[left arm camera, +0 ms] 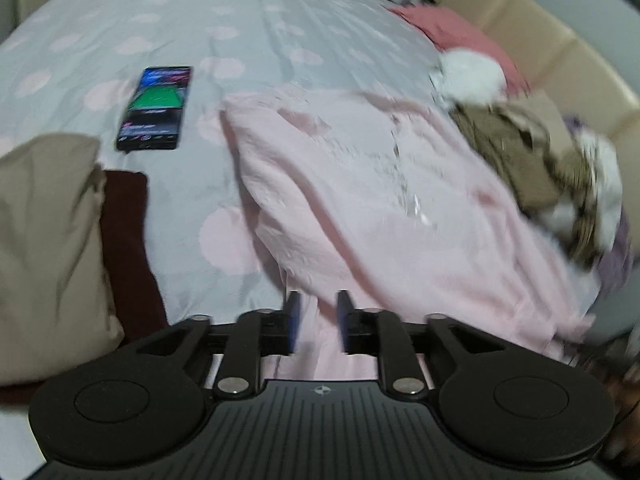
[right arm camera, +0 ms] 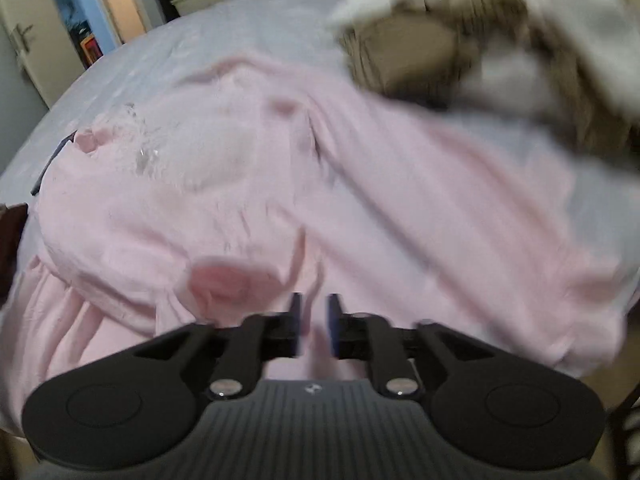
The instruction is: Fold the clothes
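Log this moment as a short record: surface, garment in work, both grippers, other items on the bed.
surface: bed sheet, grey with pale pink dots
garment in work: pink garment, spread out and crumpled, not yet folded
left gripper: jaws narrowly apart, pink fabric between them; grip unclear
right gripper: jaws narrowly apart, pink fabric between them; grip unclear
unfolded pile: brown and white clothes at the garment's far right
other cloth: beige fabric over dark maroon fabric, at left
stray item: phone, screen lit, left of the garment
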The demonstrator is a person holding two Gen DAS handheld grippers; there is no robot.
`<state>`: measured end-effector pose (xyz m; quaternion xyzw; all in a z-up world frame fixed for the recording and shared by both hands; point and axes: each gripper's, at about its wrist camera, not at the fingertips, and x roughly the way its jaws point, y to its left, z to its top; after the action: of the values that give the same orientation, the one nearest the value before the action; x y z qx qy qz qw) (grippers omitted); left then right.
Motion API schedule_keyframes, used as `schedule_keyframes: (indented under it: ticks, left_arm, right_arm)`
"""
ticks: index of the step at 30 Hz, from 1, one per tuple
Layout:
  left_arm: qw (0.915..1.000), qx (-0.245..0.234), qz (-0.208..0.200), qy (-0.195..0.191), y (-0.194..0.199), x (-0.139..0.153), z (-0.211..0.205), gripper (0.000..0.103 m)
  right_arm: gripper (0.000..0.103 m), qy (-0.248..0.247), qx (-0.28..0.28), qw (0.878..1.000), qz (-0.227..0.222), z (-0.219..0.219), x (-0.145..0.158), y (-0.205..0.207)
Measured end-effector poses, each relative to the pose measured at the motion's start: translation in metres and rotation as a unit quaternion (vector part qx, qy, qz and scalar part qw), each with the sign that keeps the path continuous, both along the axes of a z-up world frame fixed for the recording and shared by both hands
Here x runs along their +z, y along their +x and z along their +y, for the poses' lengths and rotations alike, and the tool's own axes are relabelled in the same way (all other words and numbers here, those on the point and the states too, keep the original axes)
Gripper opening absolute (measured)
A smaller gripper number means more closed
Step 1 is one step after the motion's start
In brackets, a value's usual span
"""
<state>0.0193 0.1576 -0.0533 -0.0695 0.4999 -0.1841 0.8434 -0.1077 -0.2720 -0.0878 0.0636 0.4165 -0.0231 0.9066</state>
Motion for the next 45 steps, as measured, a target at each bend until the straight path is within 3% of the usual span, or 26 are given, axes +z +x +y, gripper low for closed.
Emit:
schedule_keyframes:
  ticks: [3,4,6,10,13,17,19,22,27,28,30,31,35,39,43,45]
  left_arm:
    - [0.9978,-0.049,-0.011,0.044,-0.01,-0.017,-0.021,0.026]
    - [0.9967,-0.06,-0.013,0.053,-0.012,-0.024,-0.026,0.026]
    - [0.9946,-0.079,-0.015,0.066,-0.016,-0.037,-0.035,0.026]
    - [0.9942,-0.072,-0.025,0.075,-0.016,-0.051,-0.035,0.026]
    - [0.9951,-0.065,-0.02,0.072,-0.013,-0.058,-0.03,0.026]
    - [0.9961,-0.056,-0.015,0.068,-0.008,-0.068,-0.023,0.026]
    - [0.9965,-0.051,-0.012,0.065,-0.006,-0.072,-0.02,0.023]
    - [0.9976,-0.053,0.004,0.045,0.002,-0.072,-0.017,0.002]
    - [0.999,-0.034,0.019,0.023,0.004,-0.074,-0.006,0.001]
    - [0.9994,-0.025,0.022,0.014,0.003,-0.075,-0.002,0.001]
    - [0.9996,-0.013,0.026,0.004,0.004,-0.078,0.004,0.001]
    - [0.9996,-0.009,0.027,0.0,0.005,-0.078,0.007,0.0]
    - [0.9997,0.002,0.023,-0.003,0.003,-0.075,0.013,0.0]
    - [0.9997,0.018,0.019,0.0,0.003,-0.071,0.025,0.0]
    - [0.9983,0.033,0.048,-0.006,0.005,-0.077,0.037,0.0]
    - [0.9985,0.03,0.044,-0.014,0.004,-0.075,0.038,0.001]
  right_arm:
    - [0.038,-0.005,0.066,0.997,-0.047,0.022,0.026,0.018]
    - [0.044,-0.002,0.093,0.994,-0.06,0.03,0.034,0.026]
    - [0.045,0.013,0.175,0.982,-0.062,0.051,0.041,0.05]
    - [0.045,0.009,0.295,0.955,-0.029,0.093,0.032,0.105]
    - [0.045,0.003,0.379,0.925,-0.003,0.124,0.024,0.145]
    - [0.045,-0.016,0.42,0.907,0.03,0.143,0.013,0.194]
    - [0.046,-0.011,0.422,0.905,0.043,0.148,0.012,0.213]
    - [0.045,0.017,0.416,0.907,0.055,0.15,0.009,0.24]
    - [0.043,0.046,0.422,0.903,0.073,0.174,-0.018,0.263]
    - [0.038,0.047,0.424,0.901,0.076,0.178,-0.024,0.265]
    - [0.005,0.043,0.421,0.902,0.086,0.182,-0.03,0.265]
    - [0.001,0.041,0.416,0.904,0.089,0.182,-0.032,0.265]
    - [0.001,0.07,0.407,0.908,0.07,0.164,-0.008,0.261]
    - [0.001,0.094,0.379,0.919,0.048,0.134,0.025,0.261]
    - [0.001,0.098,0.363,0.925,0.055,0.126,0.012,0.259]
    - [0.001,0.1,0.356,0.927,0.059,0.123,0.005,0.257]
